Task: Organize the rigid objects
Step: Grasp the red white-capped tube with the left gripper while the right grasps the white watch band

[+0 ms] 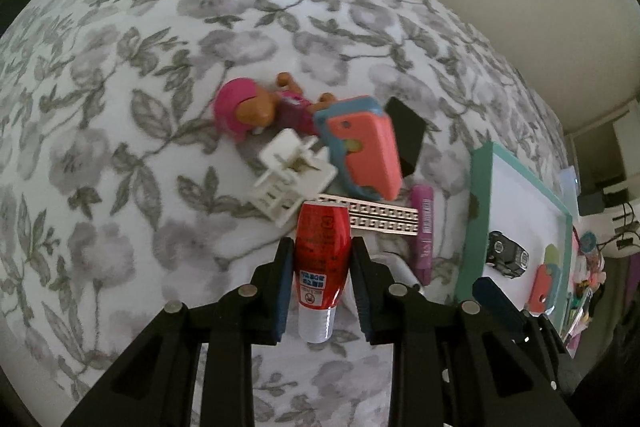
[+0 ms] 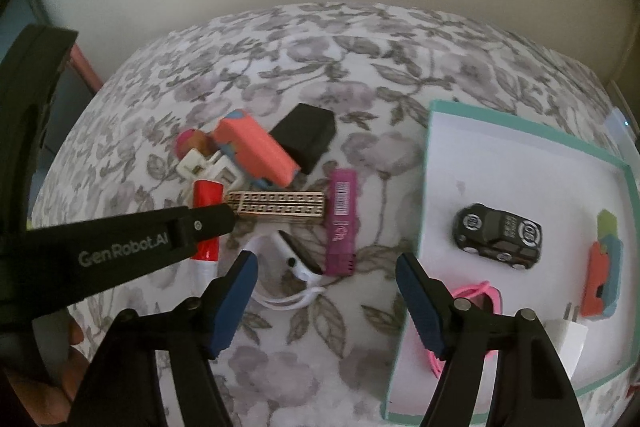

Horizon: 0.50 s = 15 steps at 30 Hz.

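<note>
**Bedspread sorting: left gripper closed on the red tube**

A soft bedspread point(image 1: 120, 155), white with a grey leaf-and-flower print, covers the surface below a plain pale wall. On its right lies a shallow tray point(image 2: 426, 187), teal-rimmed with a smooth white floor. It holds a glossy black toy car point(image 2: 500, 237) and, at its right edge, a coral-and-blue plastic piece point(image 2: 600, 279).

Left of the tray sits a tight heap of hard items: a pink-hatted plastic figure point(image 1: 244, 113), a white openwork plastic chair point(image 1: 288, 173), a coral-and-blue toy with rounded corners point(image 1: 366, 143), a matt black box point(image 1: 406, 135), a flat strip with a black-and-cream grid pattern point(image 1: 384, 219) and a slim purple stick point(image 1: 424, 231). A white band point(image 2: 296, 259) lies nearest.

The left gripper point(image 1: 322, 267) is clamped on a glossy red tube point(image 1: 322, 247) with a white cap, at the near-left edge of the heap.

The right gripper point(image 2: 326, 291) stands open and empty, its ribbed blue pads point(image 2: 236, 303) apart above the white band.
</note>
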### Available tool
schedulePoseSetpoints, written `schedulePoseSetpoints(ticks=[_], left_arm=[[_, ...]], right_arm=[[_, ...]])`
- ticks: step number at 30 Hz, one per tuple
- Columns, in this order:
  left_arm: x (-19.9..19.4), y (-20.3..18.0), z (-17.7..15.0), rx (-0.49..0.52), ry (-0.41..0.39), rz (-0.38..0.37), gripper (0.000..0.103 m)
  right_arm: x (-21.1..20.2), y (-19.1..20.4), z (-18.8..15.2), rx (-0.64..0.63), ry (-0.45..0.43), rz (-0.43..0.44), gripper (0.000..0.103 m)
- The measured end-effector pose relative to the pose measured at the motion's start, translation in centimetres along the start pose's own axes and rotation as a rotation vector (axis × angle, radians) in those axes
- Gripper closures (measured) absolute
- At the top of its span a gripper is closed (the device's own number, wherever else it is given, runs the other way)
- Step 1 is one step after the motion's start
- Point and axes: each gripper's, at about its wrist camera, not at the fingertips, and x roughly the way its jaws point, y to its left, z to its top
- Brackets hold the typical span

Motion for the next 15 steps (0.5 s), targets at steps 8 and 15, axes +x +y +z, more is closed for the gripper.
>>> schedulePoseSetpoints(ticks=[8,15], left_arm=[[0.2,0.9,0.0,-0.018,0.004,0.018,0.074],[0.4,1.4,-0.1,-0.025,0.015,0.023,0.074]], right_arm=[[2.0,1.6,-0.4,-0.061,0.041,-0.007,0.029],[3.3,2.5,-0.5,-0.08,0.053,-0.014,0.03]])
